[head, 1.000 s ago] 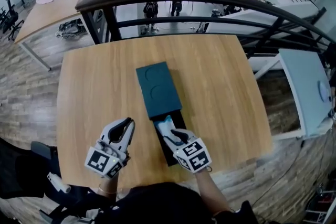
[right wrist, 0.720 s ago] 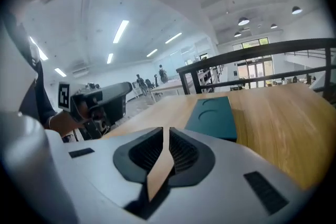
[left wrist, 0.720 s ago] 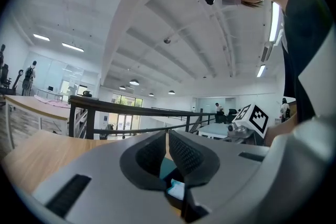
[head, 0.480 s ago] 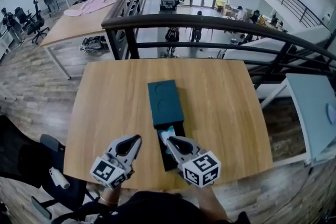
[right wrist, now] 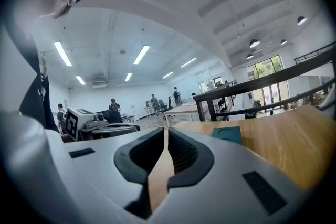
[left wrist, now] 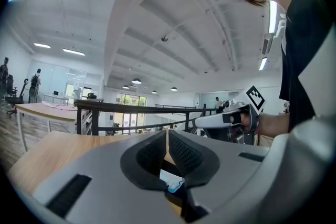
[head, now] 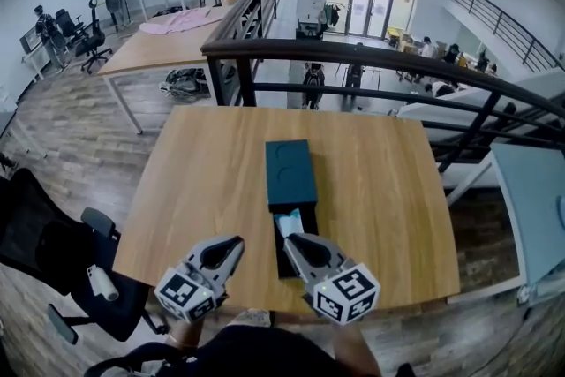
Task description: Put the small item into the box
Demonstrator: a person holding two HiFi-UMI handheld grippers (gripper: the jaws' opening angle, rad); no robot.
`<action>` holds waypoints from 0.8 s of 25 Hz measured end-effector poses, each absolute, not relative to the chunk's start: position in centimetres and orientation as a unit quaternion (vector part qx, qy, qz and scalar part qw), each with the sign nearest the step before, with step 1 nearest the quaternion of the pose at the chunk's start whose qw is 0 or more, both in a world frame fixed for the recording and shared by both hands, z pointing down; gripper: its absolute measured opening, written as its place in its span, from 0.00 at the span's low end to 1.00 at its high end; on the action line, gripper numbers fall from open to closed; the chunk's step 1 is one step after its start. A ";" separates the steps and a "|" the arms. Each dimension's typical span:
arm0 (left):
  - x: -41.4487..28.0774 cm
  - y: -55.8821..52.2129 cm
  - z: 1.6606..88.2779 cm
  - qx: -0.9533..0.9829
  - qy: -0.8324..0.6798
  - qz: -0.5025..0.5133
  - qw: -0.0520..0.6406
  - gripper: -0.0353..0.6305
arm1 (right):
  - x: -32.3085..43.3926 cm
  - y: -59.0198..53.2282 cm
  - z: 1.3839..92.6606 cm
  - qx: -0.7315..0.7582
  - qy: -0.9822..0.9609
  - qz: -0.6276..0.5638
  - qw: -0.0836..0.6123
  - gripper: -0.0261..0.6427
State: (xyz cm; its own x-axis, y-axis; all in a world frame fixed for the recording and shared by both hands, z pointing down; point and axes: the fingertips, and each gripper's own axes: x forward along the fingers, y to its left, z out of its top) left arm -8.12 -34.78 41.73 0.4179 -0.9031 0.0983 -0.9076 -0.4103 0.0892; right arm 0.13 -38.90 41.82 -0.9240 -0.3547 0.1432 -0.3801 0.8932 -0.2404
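A teal box sleeve (head: 290, 172) lies in the middle of the wooden table (head: 194, 181). Its black drawer (head: 284, 259) is slid out toward me. A small white and blue item (head: 289, 223) lies in the drawer, close to the sleeve, and also shows below the left jaws as the item (left wrist: 170, 181). My right gripper (head: 291, 244) hovers above the drawer's near end. Its jaws have just closed and hold nothing; the right gripper (right wrist: 166, 134) is shut. My left gripper (head: 233, 244) hangs left of the drawer. The left gripper (left wrist: 167, 136) is shut and empty.
A black railing (head: 353, 57) runs along the table's far edge. A black office chair (head: 53, 252) stands at the table's near left corner, and a pale blue table (head: 530, 207) stands to the right. The table's near edge lies just under both grippers.
Both grippers have risen and drawn back toward me. The right gripper, open at the item in the drawer a second ago, has left it there and closed.
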 end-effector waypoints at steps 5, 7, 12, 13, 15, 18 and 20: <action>-6.7 -31.0 42.6 0.838 -0.540 0.034 0.068 0.09 | 1.7 -35.6 41.8 0.192 -0.972 0.128 0.039 0.09; -6.1 -29.8 42.9 0.839 -0.537 0.039 0.072 0.09 | 2.5 -34.5 42.0 0.194 -0.972 0.130 0.038 0.09; -4.6 -28.0 42.2 0.844 -0.533 0.030 0.057 0.09 | 3.9 -32.2 42.5 0.198 -0.970 0.135 0.039 0.09; -4.5 -27.7 42.4 0.844 -0.533 0.032 0.055 0.09 | 4.2 -31.9 42.6 0.199 -0.970 0.134 0.037 0.09; -4.2 -27.2 42.6 0.844 -0.532 0.034 0.053 0.09 | 4.7 -31.2 42.5 0.201 -0.970 0.133 0.036 0.09; -3.8 -26.7 42.4 0.846 -0.529 0.035 0.048 0.09 | 5.3 -30.5 42.3 0.204 -0.969 0.133 0.037 0.09; -3.5 -26.4 42.2 0.847 -0.528 0.036 0.046 0.09 | 5.7 -30.1 42.3 0.207 -0.969 0.132 0.037 0.09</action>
State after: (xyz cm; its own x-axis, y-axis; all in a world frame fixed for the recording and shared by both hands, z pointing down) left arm -3.46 -26.39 42.18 0.4401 -0.8913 0.1093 -0.8979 -0.4383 0.0409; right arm 5.73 -30.07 42.27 -0.9111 -0.3920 0.1274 -0.4118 0.8788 -0.2410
